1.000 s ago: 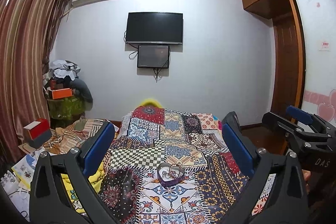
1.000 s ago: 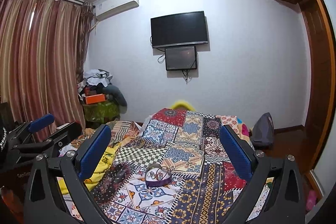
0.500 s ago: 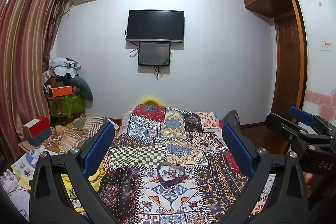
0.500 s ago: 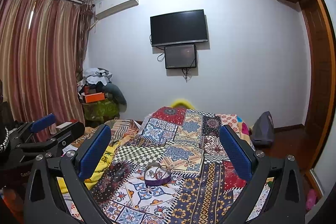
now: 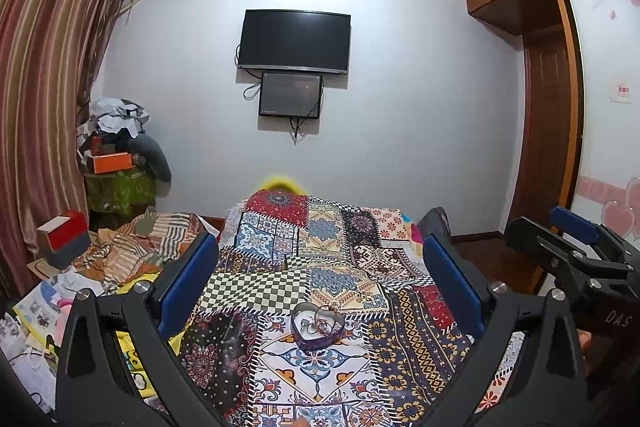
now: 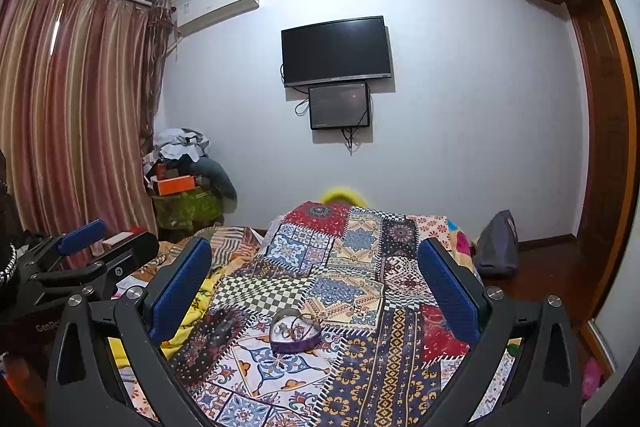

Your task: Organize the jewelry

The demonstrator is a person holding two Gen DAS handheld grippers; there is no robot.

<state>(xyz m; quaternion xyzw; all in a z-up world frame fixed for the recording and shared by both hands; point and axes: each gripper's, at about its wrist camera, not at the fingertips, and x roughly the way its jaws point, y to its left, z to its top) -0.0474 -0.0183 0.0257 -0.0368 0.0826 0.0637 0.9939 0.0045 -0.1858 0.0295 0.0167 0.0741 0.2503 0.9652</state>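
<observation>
Both claws, left claw (image 5: 320, 283) and right claw (image 6: 314, 283), gape wide, empty; approach the purple heart-shaped jewelry box (image 5: 317, 325) mid-bed slowly, pinching one tangled piece.

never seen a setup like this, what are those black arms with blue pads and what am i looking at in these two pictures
Those are handheld tongs, one in each of a person's hands; there is no robot arm. Each carries a wide-angle camera looking forward between its two fingers, hence the bent walls.

One picture comes from the left tongs, the other from the right tongs. The blue pads are the gripping faces. Each view also catches the other tool at its edge.

Both tongs stand wide open and hold nothing.

Ahead lies a bed under a patchwork cover. On it sits a small purple heart-shaped box, open, with small jewelry pieces inside, too small to identify. It appears between the fingers in both views, untouched.

On the far wall hangs a dark TV with a smaller screen below.
</observation>
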